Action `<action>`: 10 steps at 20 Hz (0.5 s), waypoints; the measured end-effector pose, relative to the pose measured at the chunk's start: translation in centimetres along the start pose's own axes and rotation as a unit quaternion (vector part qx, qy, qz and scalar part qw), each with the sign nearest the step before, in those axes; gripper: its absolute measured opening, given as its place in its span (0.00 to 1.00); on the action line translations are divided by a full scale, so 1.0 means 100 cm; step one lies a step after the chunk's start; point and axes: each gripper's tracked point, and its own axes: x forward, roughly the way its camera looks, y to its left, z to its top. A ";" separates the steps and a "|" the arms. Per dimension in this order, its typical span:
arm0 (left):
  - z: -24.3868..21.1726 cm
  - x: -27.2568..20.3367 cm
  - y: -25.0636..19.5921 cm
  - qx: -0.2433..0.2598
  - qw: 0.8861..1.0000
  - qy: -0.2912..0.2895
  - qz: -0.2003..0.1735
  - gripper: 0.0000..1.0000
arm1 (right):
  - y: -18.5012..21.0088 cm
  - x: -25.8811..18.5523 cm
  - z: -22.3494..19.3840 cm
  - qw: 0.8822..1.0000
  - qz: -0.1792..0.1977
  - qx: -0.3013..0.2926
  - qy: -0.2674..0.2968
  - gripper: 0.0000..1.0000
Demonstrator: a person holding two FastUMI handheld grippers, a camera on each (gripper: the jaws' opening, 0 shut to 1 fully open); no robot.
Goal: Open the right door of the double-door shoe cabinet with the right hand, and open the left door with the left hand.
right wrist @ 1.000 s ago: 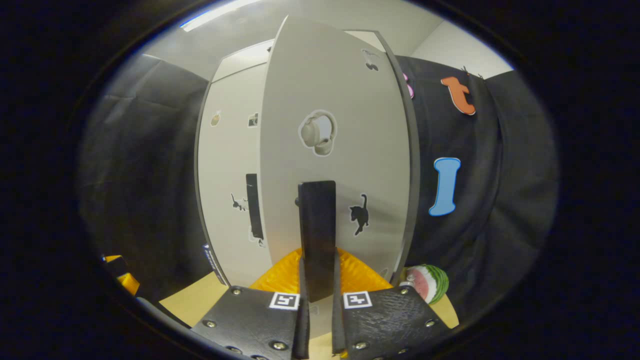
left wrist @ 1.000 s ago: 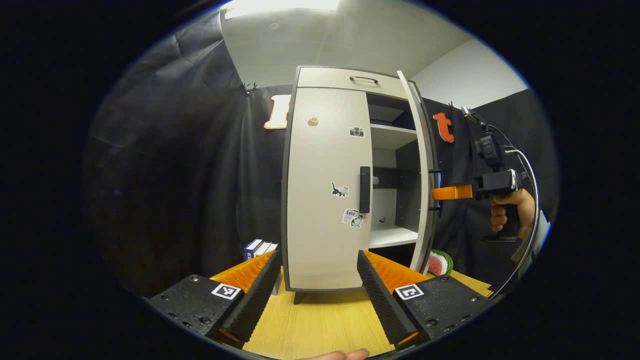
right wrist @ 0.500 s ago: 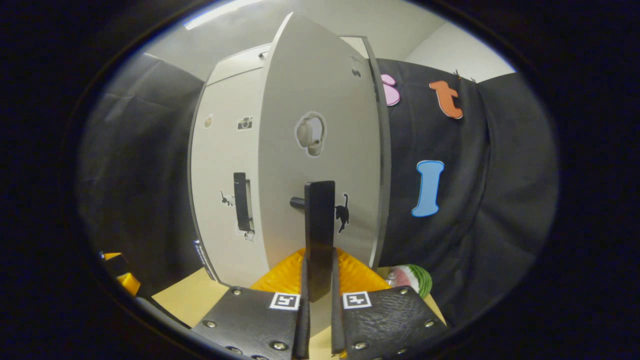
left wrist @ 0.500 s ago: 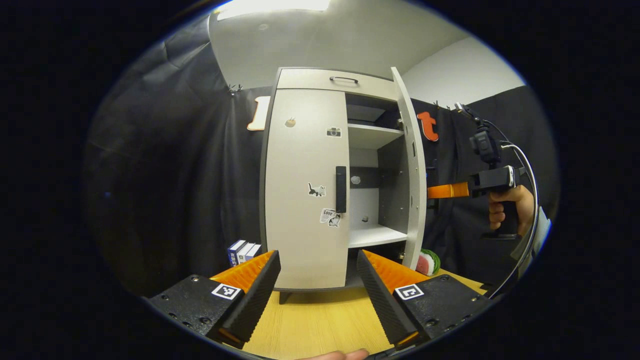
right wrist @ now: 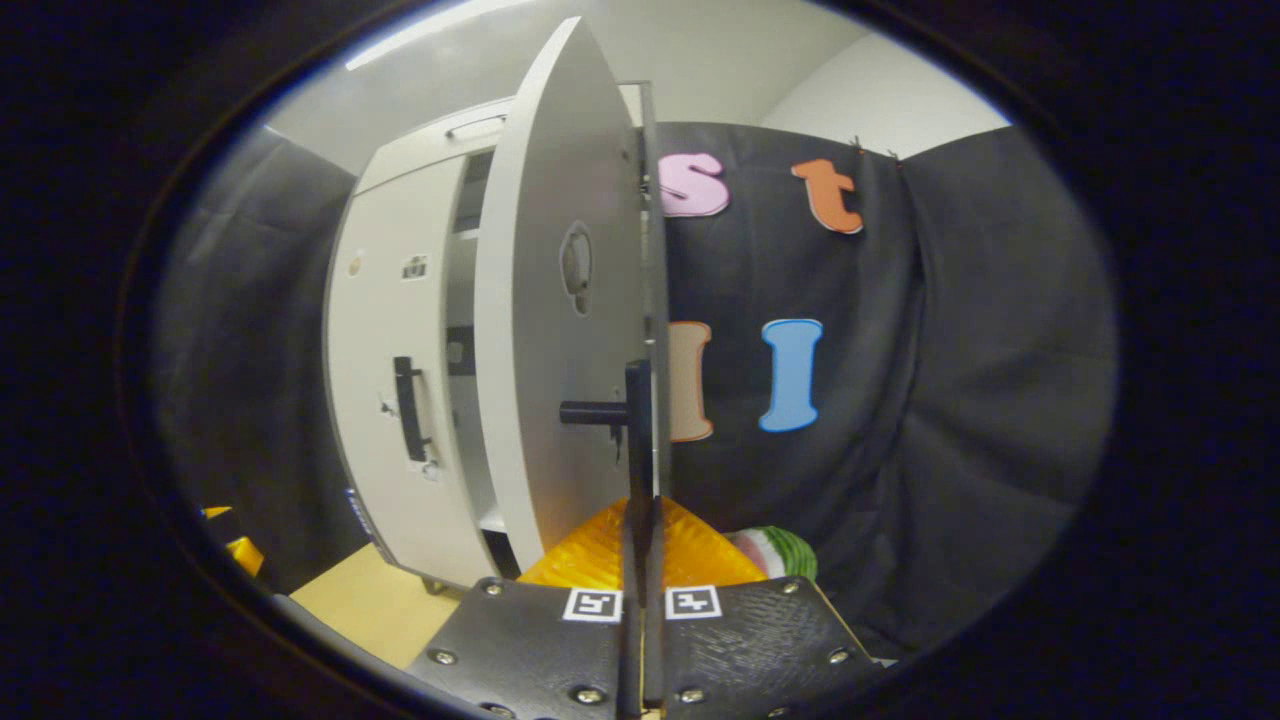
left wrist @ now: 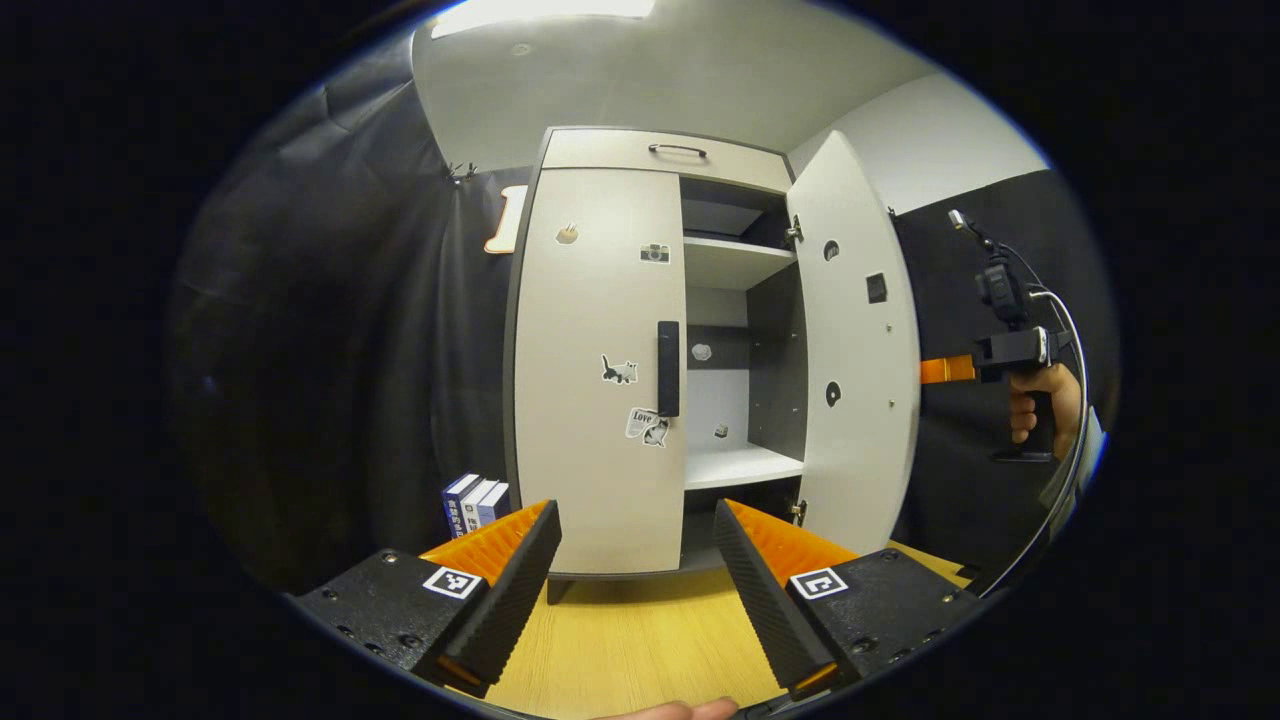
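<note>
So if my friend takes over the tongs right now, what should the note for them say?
Right tongs: shut on the right door handle, holding the right door swung wide open.
Left tongs: open, holding nothing, hanging in front of the shoe cabinet above the wooden table.
Left door: shut, and its left door handle is untouched.
Done: the right door is open and the shelves show.
Left: let go of the right door handle, then bring the left tongs to the left door handle, grip it and pull that door open.
</note>
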 end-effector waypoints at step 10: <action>-0.010 0.008 -0.020 0.016 1.000 0.007 -0.019 0.96 | -0.009 0.001 -0.014 0.999 0.038 0.012 0.001 0.01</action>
